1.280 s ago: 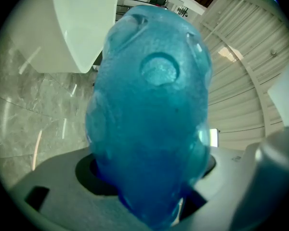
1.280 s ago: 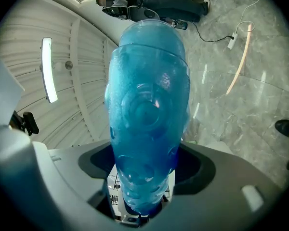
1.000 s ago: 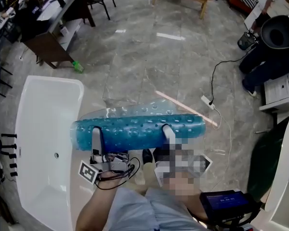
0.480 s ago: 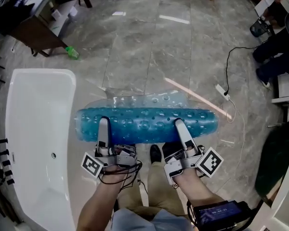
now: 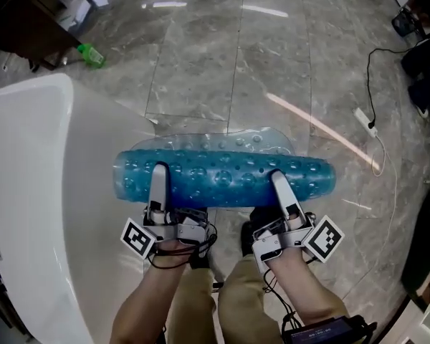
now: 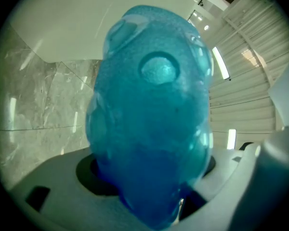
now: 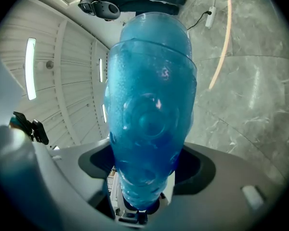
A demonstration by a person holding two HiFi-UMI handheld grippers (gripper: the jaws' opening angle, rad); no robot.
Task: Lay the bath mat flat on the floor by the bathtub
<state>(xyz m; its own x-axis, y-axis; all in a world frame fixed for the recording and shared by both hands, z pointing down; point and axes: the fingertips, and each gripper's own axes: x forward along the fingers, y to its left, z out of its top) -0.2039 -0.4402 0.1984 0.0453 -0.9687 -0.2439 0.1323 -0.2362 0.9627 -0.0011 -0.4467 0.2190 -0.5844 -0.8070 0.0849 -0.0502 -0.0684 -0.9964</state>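
Nearest me are the person's knees, and just above them the two hands, each with a marker cube: one (image 5: 137, 239) at seven o'clock, the other (image 5: 325, 239) at five. The left tongs (image 5: 158, 175) and right tongs (image 5: 276, 179) both reach toward twelve o'clock and are clamped on the bath mat (image 5: 222, 179). It is a blue, bubbly bundle lying crosswise from nine to three o'clock between them. Each pair holds the bundle near one end. Seen along the left tongs, the mat (image 6: 154, 129) fills the gap between the jaws, and it does the same (image 7: 149, 124) in the right pair.

Just past the bundle at twelve o'clock shows a paler, clear flap of the mat (image 5: 226, 143) over the grey marble floor (image 5: 201, 70). I cannot tell whether it touches the floor. The white bathtub (image 5: 29, 192) runs along nine o'clock, its rim just beside the mat's left end. Further off, a power strip (image 5: 365, 120) with its cable lies at two o'clock, and a green bottle (image 5: 92, 54) at eleven.
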